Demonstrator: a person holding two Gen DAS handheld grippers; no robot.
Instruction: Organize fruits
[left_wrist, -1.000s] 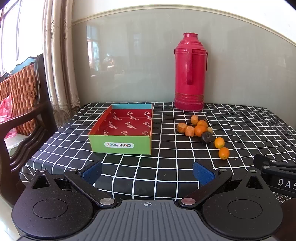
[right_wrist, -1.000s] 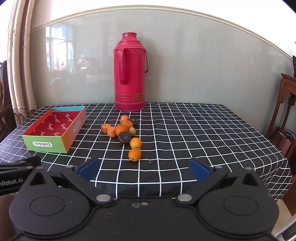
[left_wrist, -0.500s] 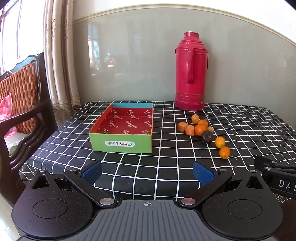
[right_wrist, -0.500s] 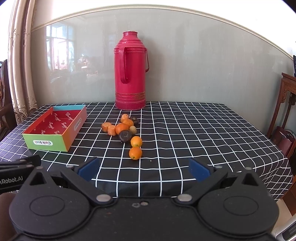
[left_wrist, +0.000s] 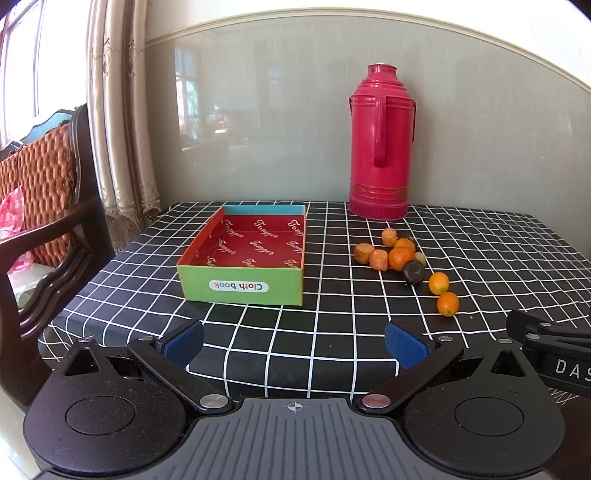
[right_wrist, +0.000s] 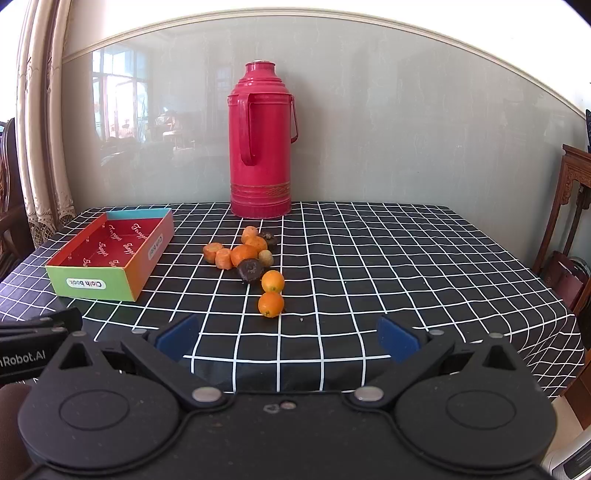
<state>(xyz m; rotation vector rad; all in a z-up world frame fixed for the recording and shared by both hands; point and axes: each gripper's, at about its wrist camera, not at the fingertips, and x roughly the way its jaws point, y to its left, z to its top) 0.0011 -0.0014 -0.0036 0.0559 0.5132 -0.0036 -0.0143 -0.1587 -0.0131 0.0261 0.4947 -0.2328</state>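
**Fruits still loose on the cloth, box waiting**

Fruits (right_wrist: 251, 262) lie in a small heap near the middle of the table (right_wrist: 406, 266), with nothing yet in the open box (right_wrist: 110, 258) that stands toward the left edge. Judging by the task, the step in hand is the first pick, and the box looks the likely home for them.

Both tools hang off the front edge, well short of the heap. The left gripper (left_wrist: 293, 341) has its blue pads spread wide and holds nothing; the right gripper (right_wrist: 288, 338) is likewise spread wide and bare. To do the pick well, I would take the outlying pieces first: the nearest orange fruit (right_wrist: 270, 304) sits alone toward the front edge, with another orange fruit (right_wrist: 273, 281) just behind it. Both are round and likely to roll, so the pads should straddle one squarely and close gently. The dark fruit (right_wrist: 250, 270) touches the heap and is better left until the neighbours are gone.

Around them, the tall red thermos (right_wrist: 260, 140) stands upright at the back edge, behind the heap and apart from it; a reach kept low should clear it. The near wall of the box is the thing to lift over when dropping fruit in. A wooden chair (left_wrist: 48, 206) stands off the left edge, out of the way.
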